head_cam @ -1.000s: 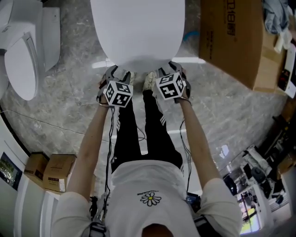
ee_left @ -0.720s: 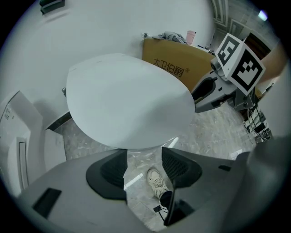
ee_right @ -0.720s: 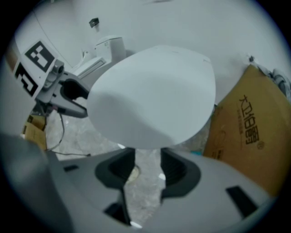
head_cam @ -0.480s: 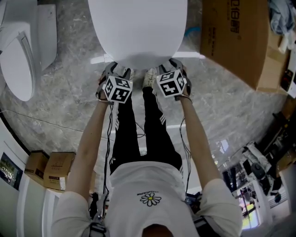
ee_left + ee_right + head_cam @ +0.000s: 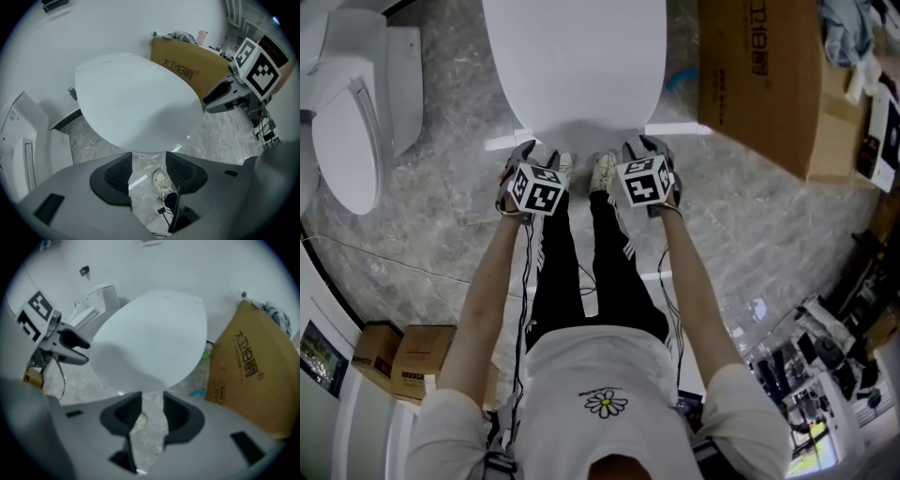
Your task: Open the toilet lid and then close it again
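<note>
The toilet lid (image 5: 574, 66) lay down flat. Just below its front rim my left gripper (image 5: 534, 153) held its jaws apart and empty, while my right gripper (image 5: 639, 147) had just been closing on nothing. A cardboard box (image 5: 759, 75) stood right of the lid

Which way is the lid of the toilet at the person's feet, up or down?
Down: the toilet lid lies flat, only its smooth white top showing.
</note>
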